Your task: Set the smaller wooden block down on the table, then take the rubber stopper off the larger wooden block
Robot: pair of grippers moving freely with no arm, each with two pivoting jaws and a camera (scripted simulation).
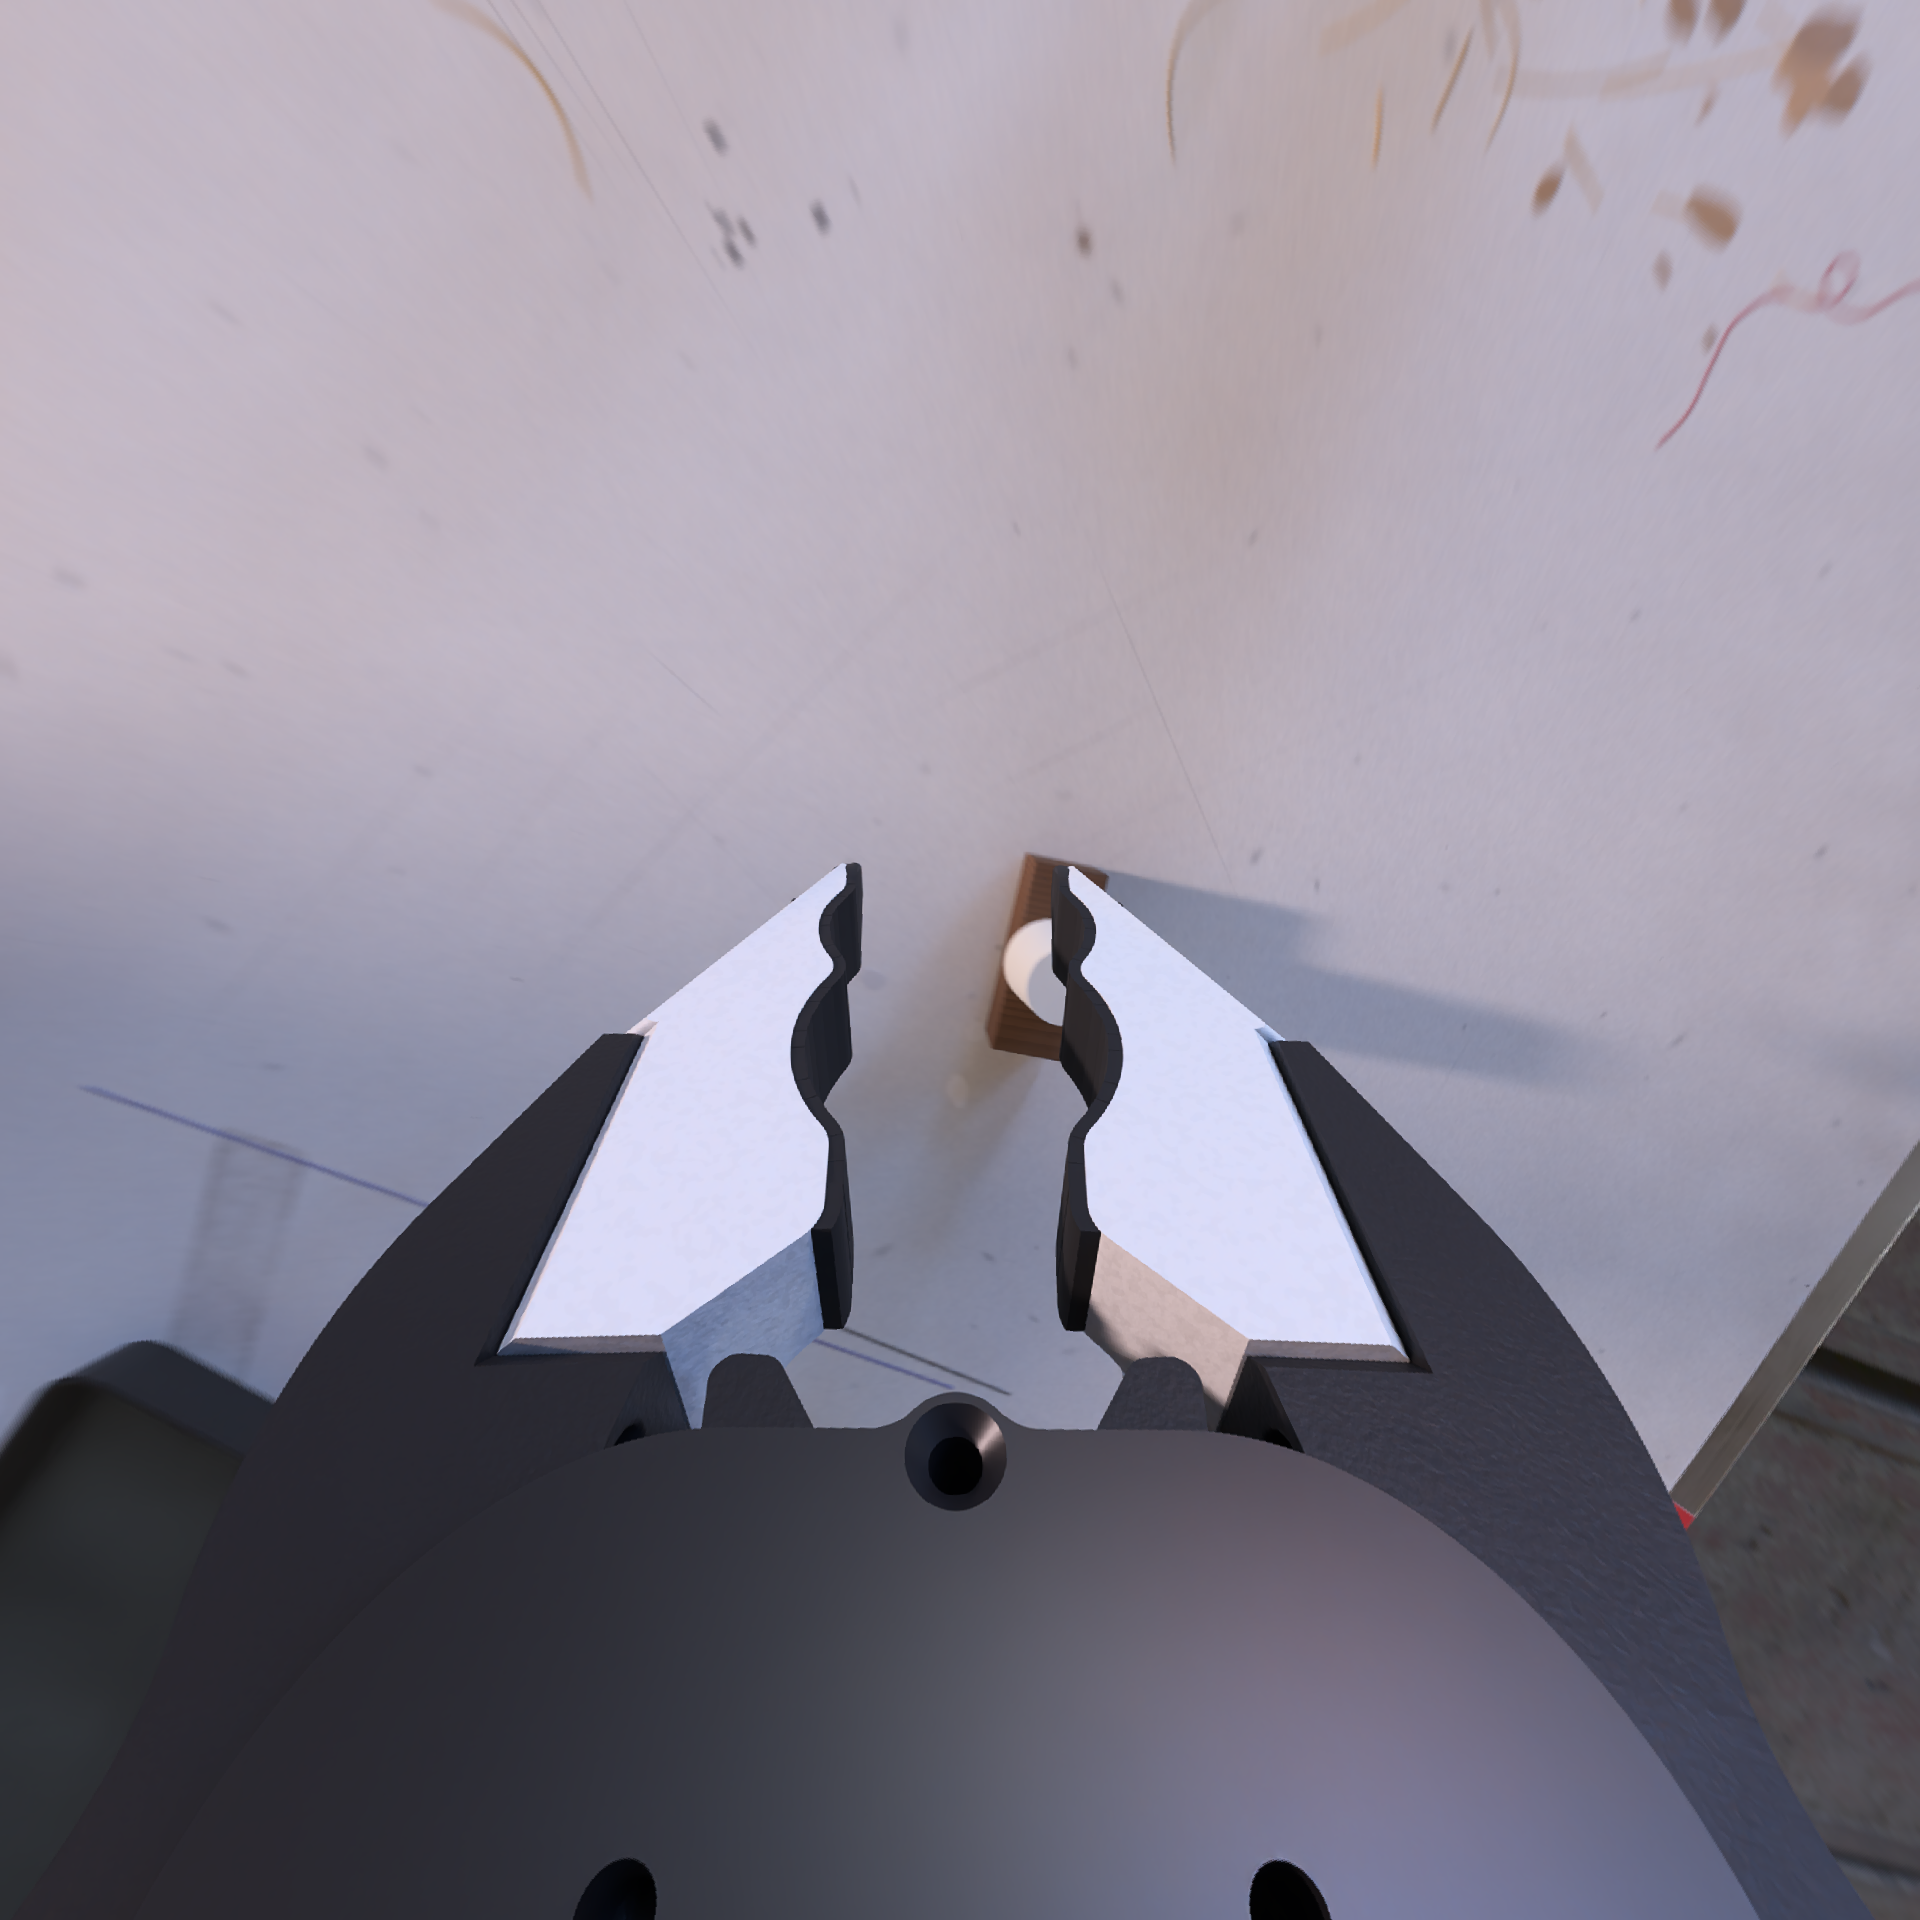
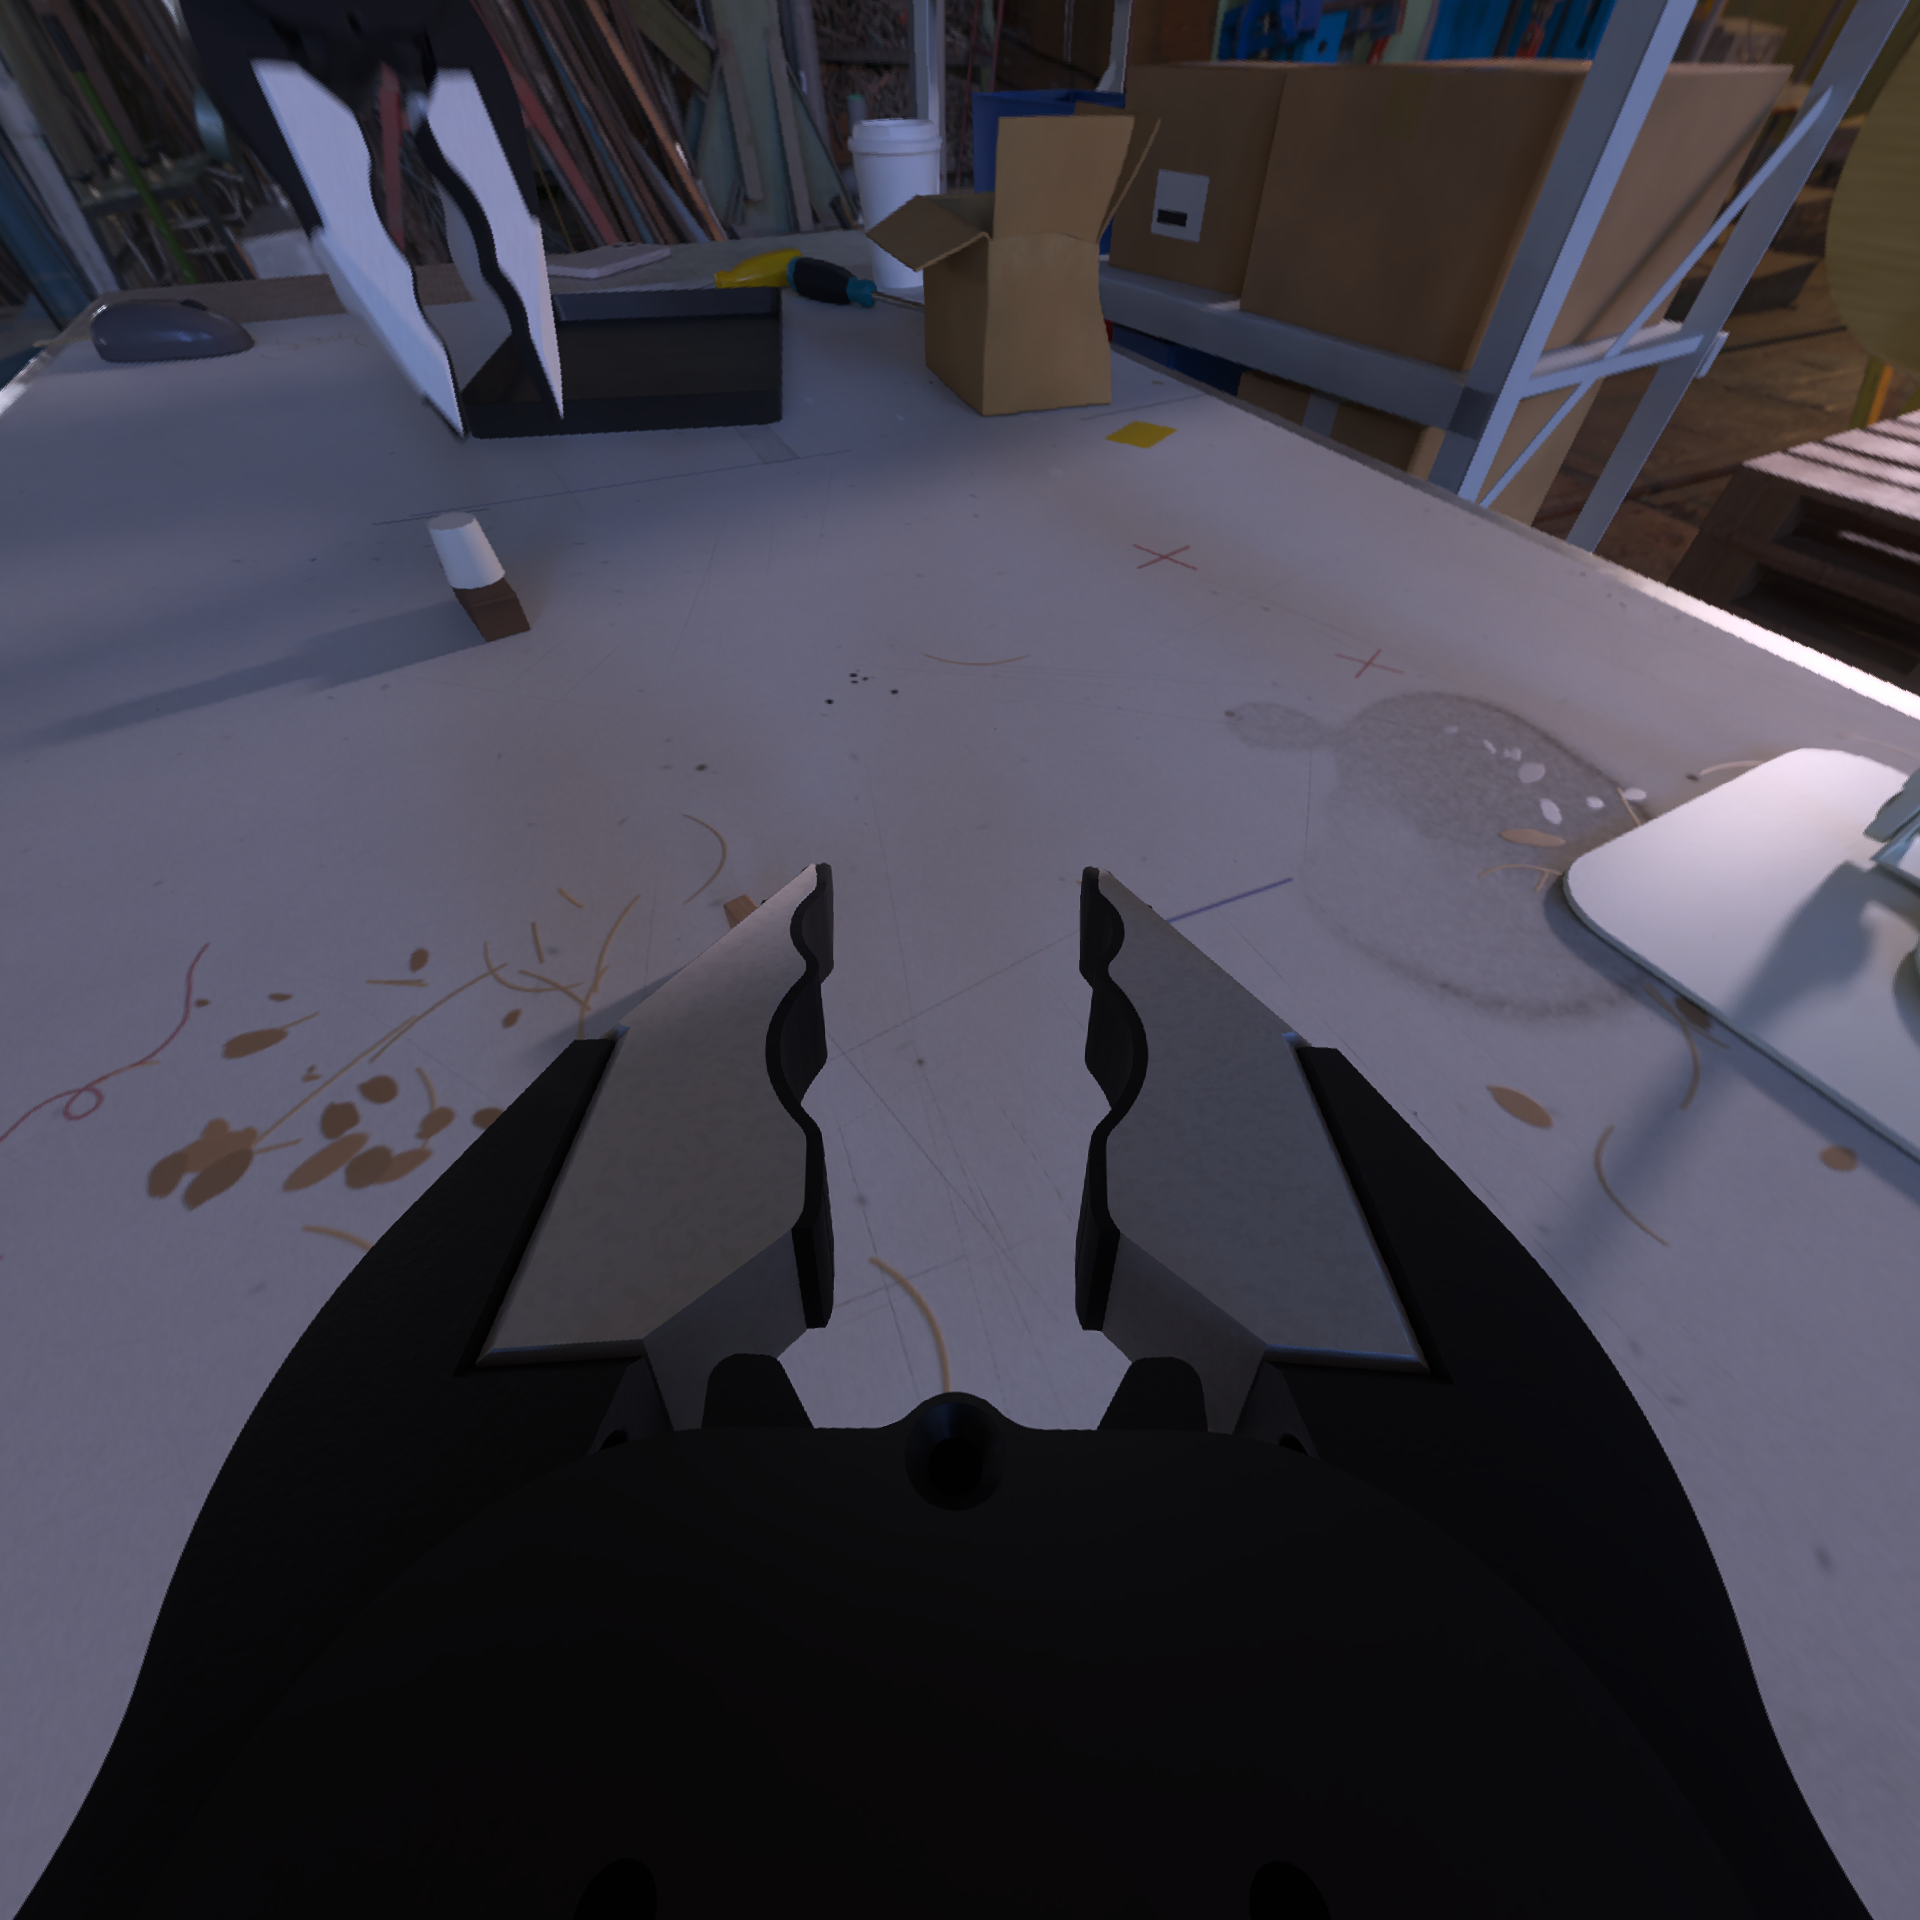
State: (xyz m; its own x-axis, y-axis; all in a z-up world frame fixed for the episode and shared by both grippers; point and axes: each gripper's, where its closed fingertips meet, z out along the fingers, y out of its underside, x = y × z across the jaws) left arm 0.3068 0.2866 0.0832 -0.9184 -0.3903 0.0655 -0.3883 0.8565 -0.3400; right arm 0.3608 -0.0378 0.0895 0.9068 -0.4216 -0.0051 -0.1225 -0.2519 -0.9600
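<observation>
Left gripper (image 1: 954,904) hangs above the stopper (image 2: 465,551), fingers parted and empty, lined up for a descent. Stopper stands on the wooden block (image 2: 497,611), on the tabletop (image 2: 935,623). Right of the stopper, right gripper (image 2: 954,904) waits, fingers parted, empty.

Left gripper (image 1: 956,883): jaws apart, nothing between them, pointing steeply down toward the table from above, black body below bright white fingers (image 1: 727,1070) with wavy black inner pads. Seen also from the right wrist view, hanging high at the far left (image 2: 509,405), tips down, tilted. Right gripper (image 2: 956,883): jaws apart and empty, held low, angled forward and slightly down over the tabletop, fingers (image 2: 686,1122) grey in shadow, body black.
</observation>
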